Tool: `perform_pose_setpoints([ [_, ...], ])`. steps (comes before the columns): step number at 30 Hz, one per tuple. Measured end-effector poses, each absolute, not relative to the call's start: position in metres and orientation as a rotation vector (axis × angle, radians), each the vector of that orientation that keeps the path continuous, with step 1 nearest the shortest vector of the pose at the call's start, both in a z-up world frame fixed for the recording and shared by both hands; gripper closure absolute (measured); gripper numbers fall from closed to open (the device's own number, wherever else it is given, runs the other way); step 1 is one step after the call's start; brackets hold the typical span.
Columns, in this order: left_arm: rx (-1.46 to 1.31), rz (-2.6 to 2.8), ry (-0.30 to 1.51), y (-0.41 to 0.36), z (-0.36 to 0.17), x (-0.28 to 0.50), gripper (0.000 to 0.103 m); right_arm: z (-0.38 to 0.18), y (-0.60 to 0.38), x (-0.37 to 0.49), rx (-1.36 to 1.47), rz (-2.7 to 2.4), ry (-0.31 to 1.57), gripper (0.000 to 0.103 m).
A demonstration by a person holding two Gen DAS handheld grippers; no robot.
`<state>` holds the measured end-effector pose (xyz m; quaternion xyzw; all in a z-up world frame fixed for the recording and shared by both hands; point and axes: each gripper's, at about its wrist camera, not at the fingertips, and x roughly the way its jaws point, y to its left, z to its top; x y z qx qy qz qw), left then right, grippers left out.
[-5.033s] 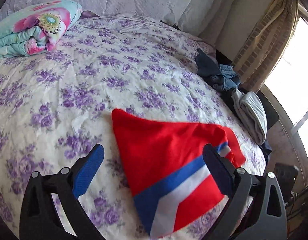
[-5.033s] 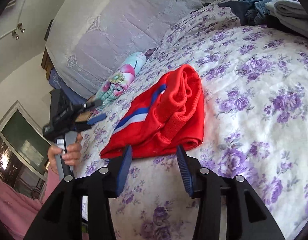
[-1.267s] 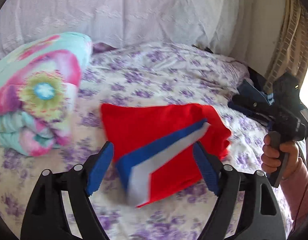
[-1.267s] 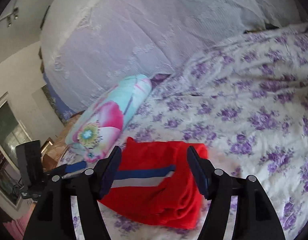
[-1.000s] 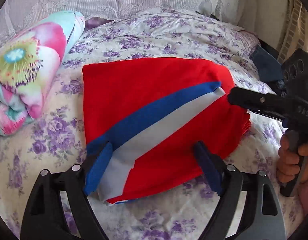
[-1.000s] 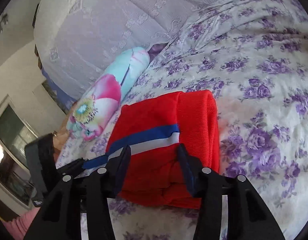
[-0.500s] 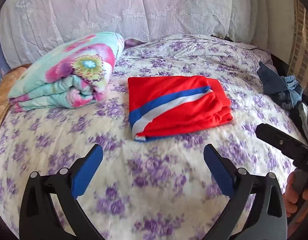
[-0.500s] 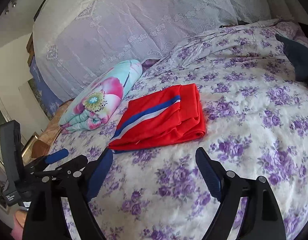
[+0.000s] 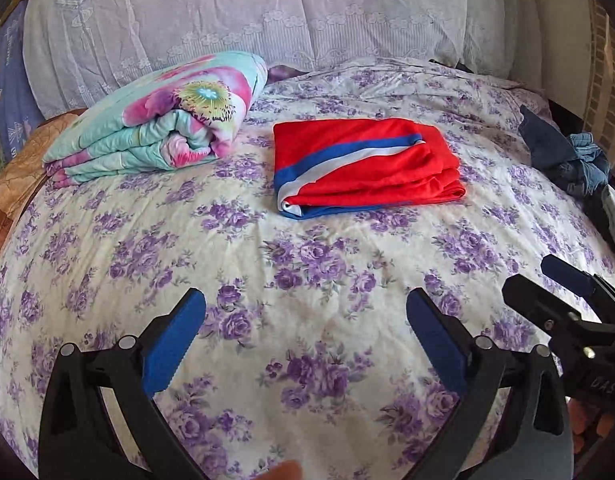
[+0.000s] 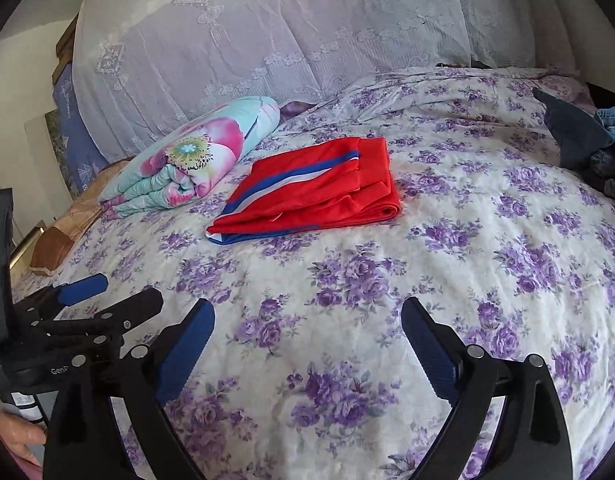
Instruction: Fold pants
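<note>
The red pants (image 9: pixel 367 164) with a blue and white stripe lie folded in a flat rectangle on the floral bed (image 9: pixel 307 264), beside the rolled blanket. They also show in the right wrist view (image 10: pixel 311 188). My left gripper (image 9: pixel 305 320) is open and empty, well short of the pants over the near part of the bed. My right gripper (image 10: pixel 307 332) is open and empty too, equally far back. Each gripper shows in the other's view: the right one at the far right (image 9: pixel 563 292), the left one at the far left (image 10: pixel 87 300).
A rolled floral blanket (image 9: pixel 159 132) lies left of the pants. A heap of dark and denim clothes (image 9: pixel 567 156) sits at the bed's right edge. A lace-covered headboard (image 9: pixel 267 20) stands behind. A brown mat (image 10: pixel 63 224) lies at the left edge.
Both grippers have drawn back from the folded pants, which now lie far ahead on the bed. Both were open around the pants a second ago and are open and empty now.
</note>
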<state>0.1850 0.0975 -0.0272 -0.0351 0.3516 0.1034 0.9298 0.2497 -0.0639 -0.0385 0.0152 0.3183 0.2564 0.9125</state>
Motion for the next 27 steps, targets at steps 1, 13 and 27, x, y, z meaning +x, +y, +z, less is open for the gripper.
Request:
perform_pose_setpoints([
  [1,-0.064,0.219,0.721,0.0976,-0.0275,0.185,0.005,-0.039,-0.0636,0.25,0.028,0.525,0.66,0.008],
  [13,-0.065,0.216,0.712,0.0971,-0.025,0.1823,0.005,-0.0383,-0.0566,0.2443,-0.042,0.492,0.639,0.008],
  [27,-0.078,0.216,0.701,0.0964,-0.0214,0.1794,0.005,-0.0385,-0.0575,0.2448,-0.042,0.482,0.643,0.008],
])
